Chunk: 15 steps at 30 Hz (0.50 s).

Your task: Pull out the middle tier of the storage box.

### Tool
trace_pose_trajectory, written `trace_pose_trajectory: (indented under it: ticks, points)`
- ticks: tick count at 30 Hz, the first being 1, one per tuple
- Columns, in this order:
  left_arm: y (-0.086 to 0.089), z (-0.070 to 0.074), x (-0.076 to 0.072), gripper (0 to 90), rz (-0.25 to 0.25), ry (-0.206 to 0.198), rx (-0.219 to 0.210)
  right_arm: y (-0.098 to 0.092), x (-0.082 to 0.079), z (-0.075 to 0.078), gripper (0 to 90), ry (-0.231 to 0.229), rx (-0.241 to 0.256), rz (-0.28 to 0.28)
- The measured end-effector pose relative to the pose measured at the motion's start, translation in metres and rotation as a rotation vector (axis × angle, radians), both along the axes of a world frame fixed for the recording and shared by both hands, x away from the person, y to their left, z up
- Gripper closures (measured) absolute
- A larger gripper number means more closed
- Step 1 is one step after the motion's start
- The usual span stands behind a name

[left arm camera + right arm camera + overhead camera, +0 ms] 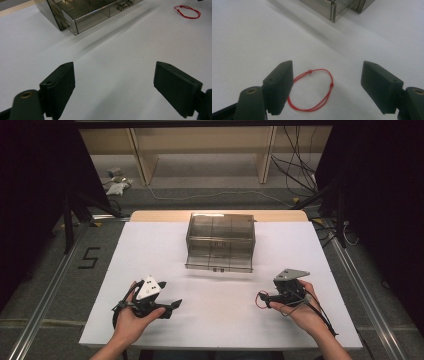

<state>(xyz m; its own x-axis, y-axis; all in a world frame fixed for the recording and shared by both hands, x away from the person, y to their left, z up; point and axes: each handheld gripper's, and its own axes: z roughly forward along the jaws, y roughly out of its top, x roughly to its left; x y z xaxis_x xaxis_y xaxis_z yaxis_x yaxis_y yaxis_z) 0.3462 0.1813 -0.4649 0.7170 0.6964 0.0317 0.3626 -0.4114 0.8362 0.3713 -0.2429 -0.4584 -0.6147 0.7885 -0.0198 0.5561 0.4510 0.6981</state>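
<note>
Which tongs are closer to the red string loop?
The right tongs. They sit open right over the red string loop, which lies on the white table between their jaws. The left tongs are open too, far across the table from it.

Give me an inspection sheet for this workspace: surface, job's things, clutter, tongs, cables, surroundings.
Surface: white table top, flat, with a wooden edge at the far side.
Job's things: red string loop lying flat on the surface; smoky clear drawer box at the far middle, one drawer pulled out toward the person.
Clutter: nothing seen on the table.
Tongs: left tongs open, over bare surface; right tongs open, their jaws on either side of the loop, not closed on it.
Cables: a black cable trails from the right tongs.
Surroundings: wooden shelving, loose floor wires, a "5" marked on the floor.
</note>
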Motion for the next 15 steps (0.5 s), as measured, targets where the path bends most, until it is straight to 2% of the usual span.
trace_pose_trajectory:
  ticks: [15]
  points:
    - [0.0000,-0.0004,0.0006,17.4,0.003,0.003,-0.004,-0.0041,0.0016,-0.0014,26.7,0.008,0.001,-0.024]
